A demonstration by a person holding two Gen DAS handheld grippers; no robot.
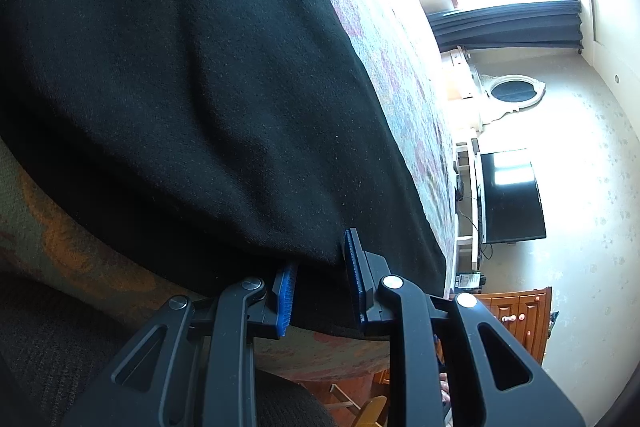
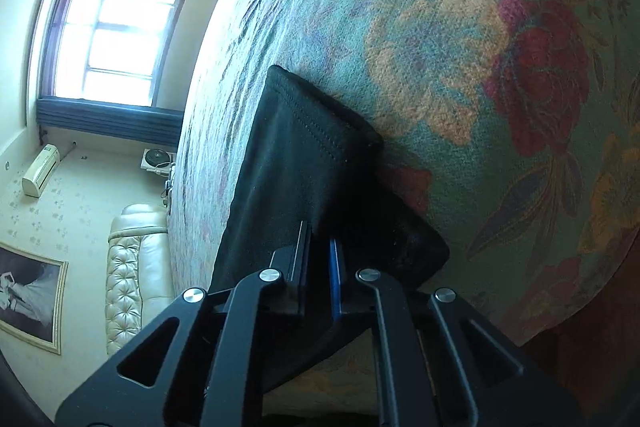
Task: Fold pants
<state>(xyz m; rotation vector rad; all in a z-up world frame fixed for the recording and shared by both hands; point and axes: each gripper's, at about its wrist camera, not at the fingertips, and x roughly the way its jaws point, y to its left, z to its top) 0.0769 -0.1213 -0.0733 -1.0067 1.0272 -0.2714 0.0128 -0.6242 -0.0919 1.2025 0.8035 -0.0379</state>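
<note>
Two grippers work one pair of black pants [image 1: 180,87], which lies spread on a floral cover [image 2: 460,67] over a wide flat surface; whether that is a bed or the floor I cannot tell. The cloth looks soft, light and limp, a thick knit with a slightly fuzzy face, so it should sag and drape from any pinch rather than hold a shape, and it is unlikely to slip from ribbed pads. Hems and edges, where the layers lie doubled, look the best places to take hold.

In the left wrist view the left gripper [image 1: 320,279] sits at 6 o'clock, its jaws narrowly apart with a fold of the dark cloth's edge bunched between the blue pads, gripped.

In the right wrist view the right gripper [image 2: 320,263] also sits at 6 o'clock. Its jaws are almost together, pinching the cloth near the stitched hem of a leg [image 2: 312,131], which runs away toward 12 o'clock.
</note>
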